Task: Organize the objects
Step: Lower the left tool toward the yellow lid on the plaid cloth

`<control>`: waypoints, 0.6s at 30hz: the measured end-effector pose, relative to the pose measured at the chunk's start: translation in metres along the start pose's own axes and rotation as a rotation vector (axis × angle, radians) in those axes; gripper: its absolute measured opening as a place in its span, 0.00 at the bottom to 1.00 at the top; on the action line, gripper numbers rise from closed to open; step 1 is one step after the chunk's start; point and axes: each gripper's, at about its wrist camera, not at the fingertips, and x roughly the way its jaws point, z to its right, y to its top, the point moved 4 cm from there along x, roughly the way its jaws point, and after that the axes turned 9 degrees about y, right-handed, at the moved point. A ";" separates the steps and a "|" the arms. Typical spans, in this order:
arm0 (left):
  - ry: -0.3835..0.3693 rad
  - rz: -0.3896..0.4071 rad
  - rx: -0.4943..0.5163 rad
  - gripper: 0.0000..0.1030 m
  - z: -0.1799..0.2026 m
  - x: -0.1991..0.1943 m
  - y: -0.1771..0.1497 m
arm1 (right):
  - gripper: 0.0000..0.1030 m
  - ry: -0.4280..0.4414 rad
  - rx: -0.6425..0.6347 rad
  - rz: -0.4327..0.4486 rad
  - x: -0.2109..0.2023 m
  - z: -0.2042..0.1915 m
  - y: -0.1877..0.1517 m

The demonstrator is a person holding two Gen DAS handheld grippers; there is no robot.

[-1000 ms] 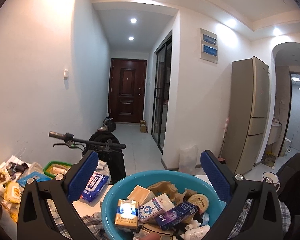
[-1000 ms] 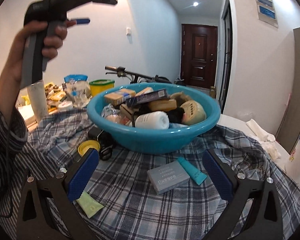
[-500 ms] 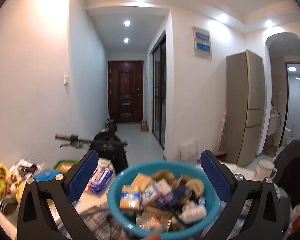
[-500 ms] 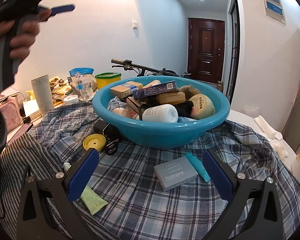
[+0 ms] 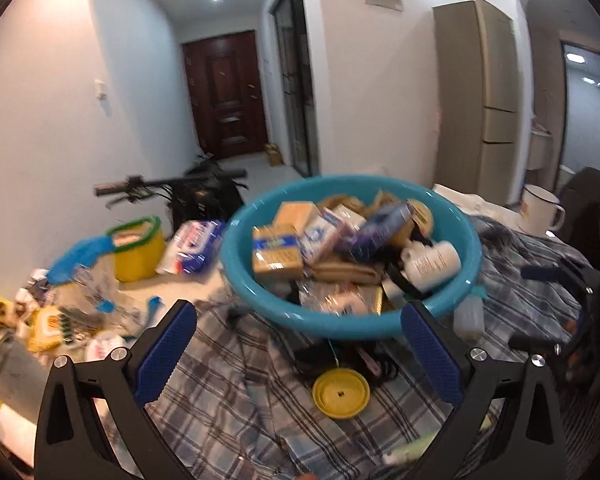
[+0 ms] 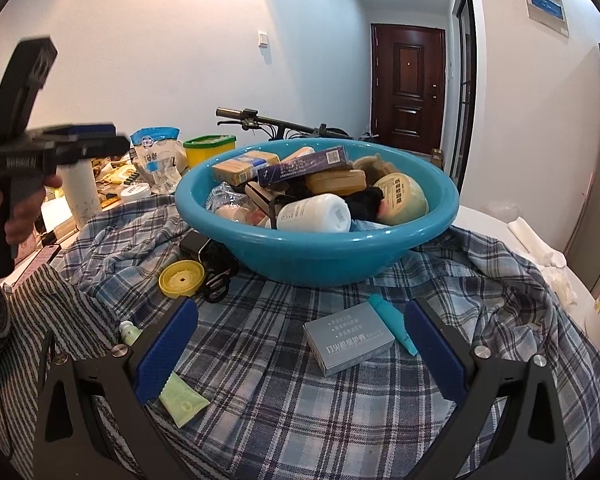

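A teal basin (image 5: pixel 340 320) (image 6: pixel 320 256) heaped with boxes, soap bars and a white bottle (image 6: pixel 314 214) stands on a plaid cloth (image 6: pixel 300 400). My left gripper (image 5: pixel 300 352) hovers open and empty in front of the basin, above a yellow lid (image 5: pixel 342 394). In the right wrist view a hand holds the left gripper (image 6: pixel 60 150) at the far left. My right gripper (image 6: pixel 300 346) is open and empty, low over the cloth. Just beyond its fingers lie a grey box (image 6: pixel 348 338) and a teal tube (image 6: pixel 392 322). A pale green tube (image 6: pixel 180 396) lies by its left finger.
Left of the basin stand a yellow tub (image 5: pixel 138 252) with a green lid, a wipes pack (image 5: pixel 192 248), a white bag (image 6: pixel 156 156) and assorted clutter. A white mug (image 5: pixel 540 212) stands at the right and crumpled tissues (image 6: pixel 540 248) lie past the cloth. A bicycle handlebar (image 5: pixel 168 184) is behind the table.
My left gripper has dropped and tipped down towards the table, bringing the cloth and yellow lid into its view. The right gripper has edged slightly closer. Both stay open.
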 end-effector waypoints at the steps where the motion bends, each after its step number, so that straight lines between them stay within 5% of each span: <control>1: -0.027 -0.017 -0.012 1.00 -0.001 0.005 -0.005 | 1.00 0.000 0.001 -0.003 0.001 0.000 0.000; 6: -0.080 -0.086 -0.023 1.00 0.004 0.029 -0.017 | 1.00 -0.003 -0.002 -0.015 0.003 0.000 -0.001; 10: -0.101 -0.167 -0.037 0.79 0.011 0.056 -0.031 | 1.00 -0.008 -0.003 -0.023 0.004 -0.001 -0.001; 15: -0.054 -0.216 -0.013 0.76 0.021 0.085 -0.045 | 1.00 -0.012 -0.008 -0.028 0.005 -0.001 -0.002; 18: -0.012 -0.261 0.003 0.60 0.026 0.103 -0.053 | 1.00 -0.014 -0.018 -0.033 0.006 -0.004 -0.002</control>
